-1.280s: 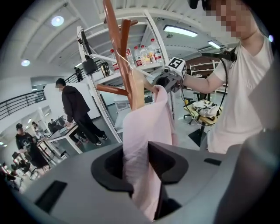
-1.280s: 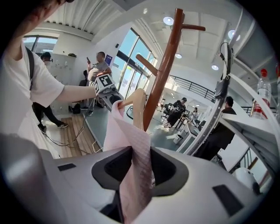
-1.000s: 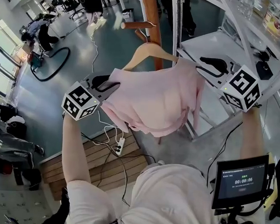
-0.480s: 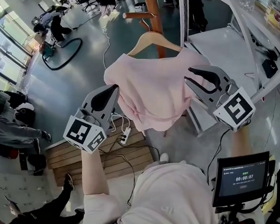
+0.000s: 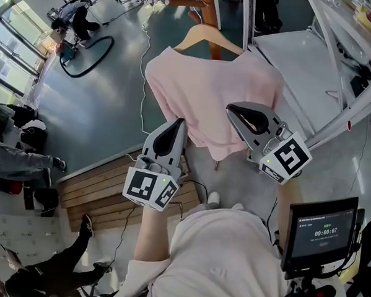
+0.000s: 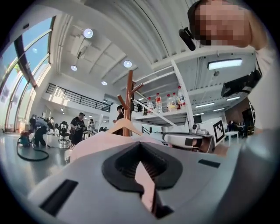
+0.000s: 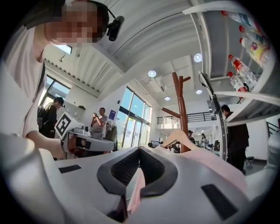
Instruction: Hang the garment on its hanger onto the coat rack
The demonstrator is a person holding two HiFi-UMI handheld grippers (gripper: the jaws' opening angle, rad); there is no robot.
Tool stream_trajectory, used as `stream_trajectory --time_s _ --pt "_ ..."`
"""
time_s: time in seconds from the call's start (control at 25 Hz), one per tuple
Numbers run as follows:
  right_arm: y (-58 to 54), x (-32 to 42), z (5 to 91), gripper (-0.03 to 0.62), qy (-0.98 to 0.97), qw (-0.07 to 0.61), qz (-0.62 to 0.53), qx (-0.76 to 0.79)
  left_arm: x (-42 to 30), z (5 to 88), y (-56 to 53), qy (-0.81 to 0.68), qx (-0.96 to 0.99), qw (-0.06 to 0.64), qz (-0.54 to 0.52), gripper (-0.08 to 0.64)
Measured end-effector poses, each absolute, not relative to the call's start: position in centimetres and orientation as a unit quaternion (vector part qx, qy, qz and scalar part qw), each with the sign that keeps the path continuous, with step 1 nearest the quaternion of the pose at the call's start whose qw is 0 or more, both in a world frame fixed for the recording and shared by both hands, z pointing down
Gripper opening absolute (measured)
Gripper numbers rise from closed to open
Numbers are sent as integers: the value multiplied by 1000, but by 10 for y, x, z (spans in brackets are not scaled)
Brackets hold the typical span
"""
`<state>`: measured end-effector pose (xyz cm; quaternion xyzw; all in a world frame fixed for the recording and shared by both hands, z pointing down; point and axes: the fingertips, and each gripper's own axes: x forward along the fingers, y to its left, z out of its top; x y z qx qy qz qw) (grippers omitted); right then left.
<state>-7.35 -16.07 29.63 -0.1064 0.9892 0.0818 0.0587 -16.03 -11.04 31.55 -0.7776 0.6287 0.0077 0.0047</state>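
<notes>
Pink garment (image 5: 213, 96) on a wooden hanger (image 5: 207, 33) sits at 12 o'clock in the head view, spread flat and clear of both tools.

Nearest the camera, at 6 o'clock, is the person's pale shirt (image 5: 223, 265). A small dark screen (image 5: 322, 236) is at 4 o'clock.

The left gripper (image 5: 177, 121) reaches up from 7 o'clock toward the centre. Its tip lies just at the garment's lower left edge as the head view shows it. Its jaws are pressed fully together and hold nothing. Its own view shows only a thin slit between them, with pink cloth visible beyond.

The right gripper (image 5: 230, 108) comes in from 4 o'clock, and its tip overlaps the garment's lower right part in the head view. Its jaws are together too, holding nothing, with a sliver of pink showing through the slit.

Past the grippers, the garment drapes from the hanger. The hanger's peak lies against the brown wooden pole of the coat rack (image 5: 207, 0) at 12 o'clock. The hook is too small to make out.

A white shelf unit (image 5: 302, 58) stands at 2 o'clock, just right of the rack. A low wooden platform (image 5: 102, 196) lies at 8 o'clock on the grey floor.

Farthest off, a black hose (image 5: 94, 56) loops at 10 o'clock, with a crouching person (image 5: 80, 21) at 11 o'clock.
</notes>
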Motion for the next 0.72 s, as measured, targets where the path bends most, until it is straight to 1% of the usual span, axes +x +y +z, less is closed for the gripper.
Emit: stream_trajectory --time_s 0.28,0.72 --pt "-158 -78 315 12 989 57 57 -122 -148 324 -118 620 -784 17 -22 6" --pt "-158 -75 324 12 989 44 54 -130 -138 332 -127 591 -807 -19 4 6"
